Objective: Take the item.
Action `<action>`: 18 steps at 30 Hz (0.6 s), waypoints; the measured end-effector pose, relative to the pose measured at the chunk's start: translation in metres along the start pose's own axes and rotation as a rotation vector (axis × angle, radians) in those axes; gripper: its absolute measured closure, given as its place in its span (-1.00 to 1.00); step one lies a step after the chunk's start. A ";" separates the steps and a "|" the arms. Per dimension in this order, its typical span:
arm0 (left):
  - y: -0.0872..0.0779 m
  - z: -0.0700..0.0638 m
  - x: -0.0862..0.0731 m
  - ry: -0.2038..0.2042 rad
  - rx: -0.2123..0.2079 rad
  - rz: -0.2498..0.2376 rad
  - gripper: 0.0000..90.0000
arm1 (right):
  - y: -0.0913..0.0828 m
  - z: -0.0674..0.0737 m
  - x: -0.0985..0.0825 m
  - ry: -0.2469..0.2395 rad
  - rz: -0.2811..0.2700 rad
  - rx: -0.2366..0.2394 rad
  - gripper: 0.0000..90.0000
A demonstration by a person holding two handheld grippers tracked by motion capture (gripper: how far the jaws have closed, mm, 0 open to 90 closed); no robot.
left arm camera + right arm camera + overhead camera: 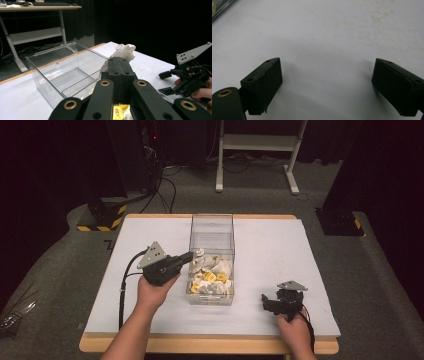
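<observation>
Both grippers | left gripper [119, 62] jaws pinching white wrapper [124, 50] | right gripper [327, 85] jaws spread wide

Laboratory or test room: black curtains [45, 165], grey carpet [260, 200], hazard-striped stand bases [102, 217], floor cables [162, 190], white-topped bench [270, 250], a desk [37, 8] with keyboard [50, 3].

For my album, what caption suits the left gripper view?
Shut left tool lifting a crumpled white wrapper over a clear plastic box.
</observation>
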State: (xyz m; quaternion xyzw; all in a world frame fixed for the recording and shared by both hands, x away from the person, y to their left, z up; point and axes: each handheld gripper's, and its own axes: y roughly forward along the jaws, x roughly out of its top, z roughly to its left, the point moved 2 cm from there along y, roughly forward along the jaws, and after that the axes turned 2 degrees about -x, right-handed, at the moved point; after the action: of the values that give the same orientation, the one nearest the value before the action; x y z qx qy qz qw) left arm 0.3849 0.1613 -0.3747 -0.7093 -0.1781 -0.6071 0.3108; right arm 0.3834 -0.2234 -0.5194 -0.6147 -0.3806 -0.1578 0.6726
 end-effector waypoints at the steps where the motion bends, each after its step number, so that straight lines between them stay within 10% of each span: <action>1: -0.002 0.001 0.001 0.003 0.002 0.000 1.00 | 0.000 0.000 0.000 0.000 0.000 0.000 -0.79; 18: -0.018 0.013 0.003 0.004 0.049 -0.011 1.00 | 0.000 0.000 0.000 0.000 0.000 0.000 -0.79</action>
State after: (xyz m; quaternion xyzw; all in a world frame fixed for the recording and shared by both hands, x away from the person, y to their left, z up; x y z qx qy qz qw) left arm 0.3837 0.1834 -0.3690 -0.6991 -0.1963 -0.6058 0.3252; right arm 0.3834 -0.2233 -0.5194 -0.6148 -0.3807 -0.1580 0.6724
